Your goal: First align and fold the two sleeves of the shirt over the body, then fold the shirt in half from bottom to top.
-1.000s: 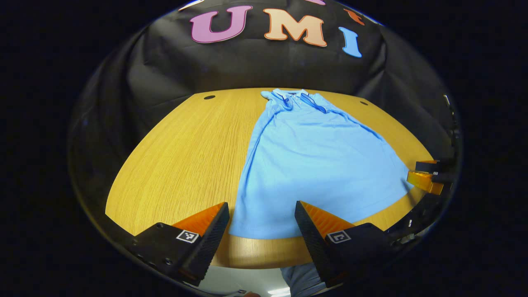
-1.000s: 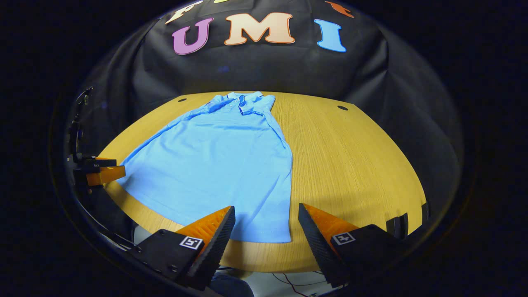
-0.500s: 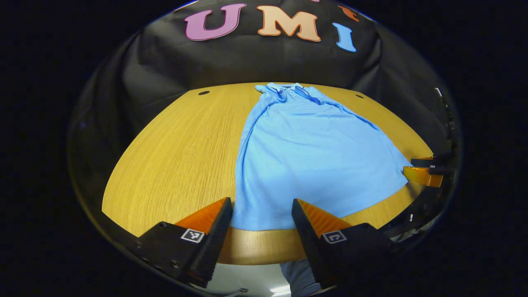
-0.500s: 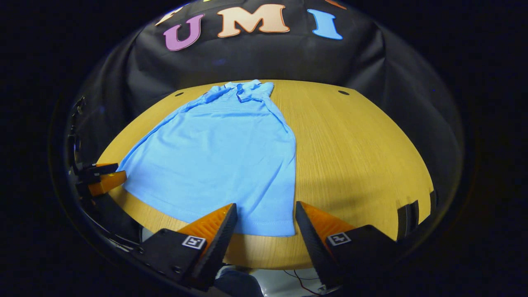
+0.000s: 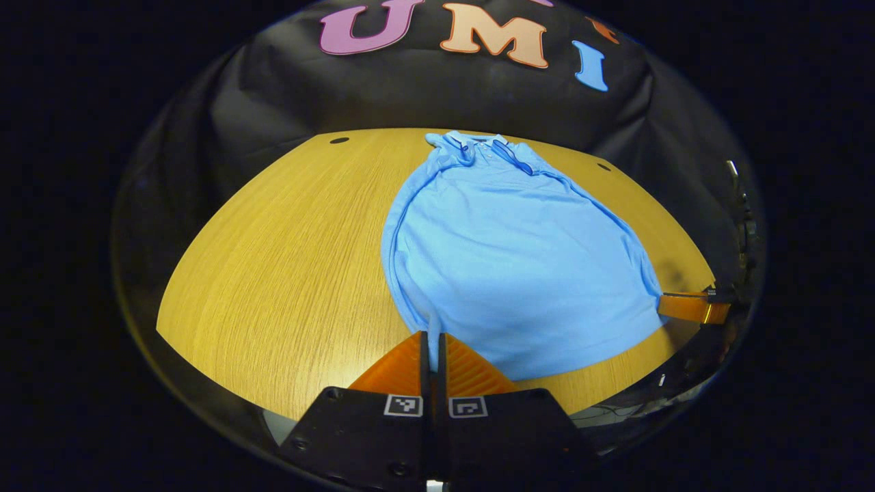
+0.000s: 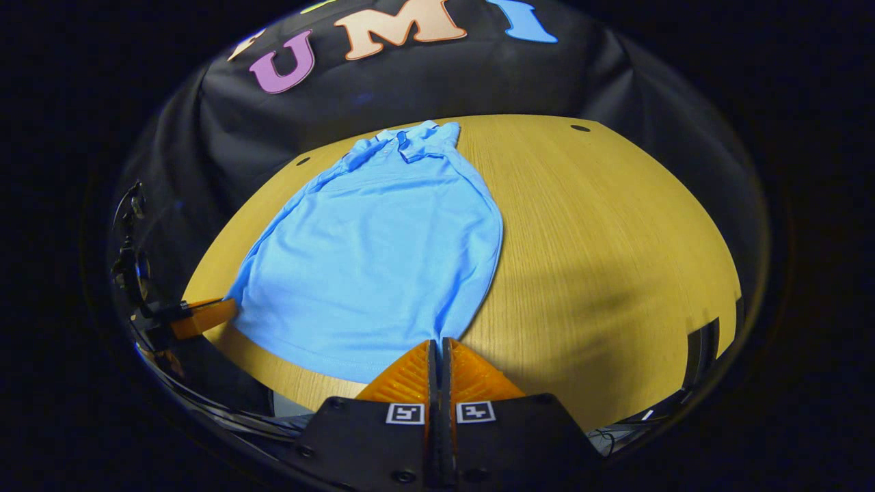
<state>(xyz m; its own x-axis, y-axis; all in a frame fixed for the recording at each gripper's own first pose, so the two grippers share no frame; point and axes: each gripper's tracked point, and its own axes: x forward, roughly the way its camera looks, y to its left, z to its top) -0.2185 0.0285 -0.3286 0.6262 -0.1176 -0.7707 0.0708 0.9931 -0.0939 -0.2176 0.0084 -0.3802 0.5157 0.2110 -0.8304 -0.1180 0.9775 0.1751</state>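
A light blue polo shirt (image 5: pixel 513 253) lies flat on the wooden table (image 5: pixel 287 260), collar at the far end and hem toward me. My left gripper (image 5: pixel 432 336) is shut on the hem's near-left corner, and the cloth puckers toward its tips. In the right gripper view, the shirt (image 6: pixel 376 253) narrows to its near-right hem corner, and my right gripper (image 6: pixel 437 342) is shut on that corner. Each view also catches the other gripper at the far hem corner: the right gripper (image 5: pixel 690 307) and the left gripper (image 6: pixel 205 316).
The table (image 6: pixel 601 260) has small dark cable holes (image 5: pixel 338 140) near its back corners. Bare wood lies to the left of the shirt in the left gripper view and to its right in the right gripper view. Black cloth hangs behind the table.
Both grippers went from open above the hem to shut on the two hem corners. The bottom corners have drawn inward and the hem line now curves.
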